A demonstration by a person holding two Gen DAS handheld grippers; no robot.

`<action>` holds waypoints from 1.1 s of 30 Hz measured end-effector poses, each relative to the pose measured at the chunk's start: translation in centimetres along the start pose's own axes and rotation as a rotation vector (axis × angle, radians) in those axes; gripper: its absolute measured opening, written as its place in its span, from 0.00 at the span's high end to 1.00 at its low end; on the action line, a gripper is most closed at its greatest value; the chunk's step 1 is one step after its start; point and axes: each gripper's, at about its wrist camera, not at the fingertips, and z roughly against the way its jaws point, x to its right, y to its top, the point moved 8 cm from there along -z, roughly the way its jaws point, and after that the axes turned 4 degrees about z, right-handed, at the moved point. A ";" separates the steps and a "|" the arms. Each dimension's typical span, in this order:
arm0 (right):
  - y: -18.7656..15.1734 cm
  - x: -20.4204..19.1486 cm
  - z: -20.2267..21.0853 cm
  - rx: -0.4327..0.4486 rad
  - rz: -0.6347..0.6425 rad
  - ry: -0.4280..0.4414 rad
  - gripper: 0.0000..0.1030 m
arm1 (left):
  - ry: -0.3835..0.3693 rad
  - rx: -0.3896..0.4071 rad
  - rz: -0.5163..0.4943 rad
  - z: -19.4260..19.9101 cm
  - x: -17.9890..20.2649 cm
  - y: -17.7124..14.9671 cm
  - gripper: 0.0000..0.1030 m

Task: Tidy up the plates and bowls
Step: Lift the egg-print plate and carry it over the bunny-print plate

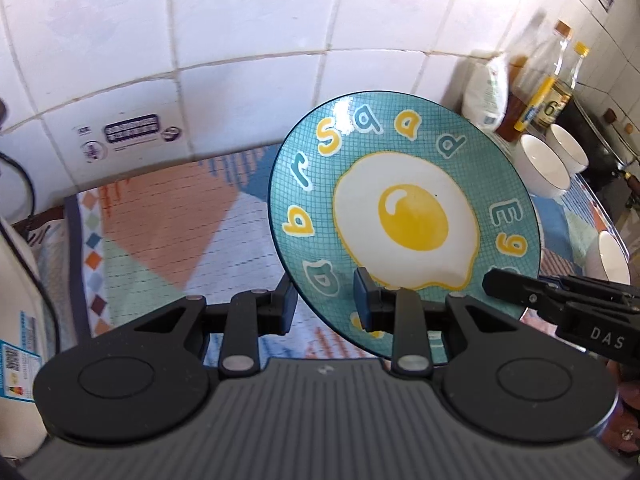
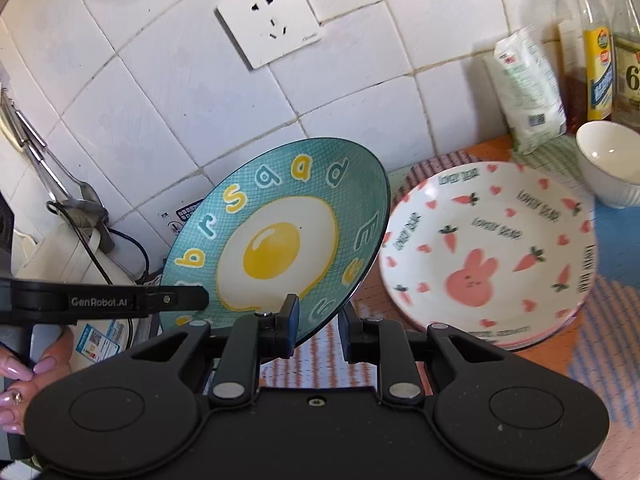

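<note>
2 plates, 3 bowls, 3 bottles.

White square wall tiles with grey grout are filling the upper part of both views, and sunlight is glaring off them at the upper right. A white wall socket is sitting at the top centre of the right wrist view. Below, a patterned mat in orange, green and blue is covering the counter. 2 bottles and a white bag are standing at the upper right against the wall.
</note>
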 end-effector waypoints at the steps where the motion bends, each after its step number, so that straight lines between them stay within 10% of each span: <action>1: 0.0 0.4 0.4 0.006 -0.010 0.004 0.76 | -0.003 -0.013 0.010 -0.3 0.4 0.0 0.73; 33: 1.4 16.3 1.5 -0.113 -0.062 0.031 0.73 | -0.002 -0.150 -0.028 -9.0 13.6 1.1 0.73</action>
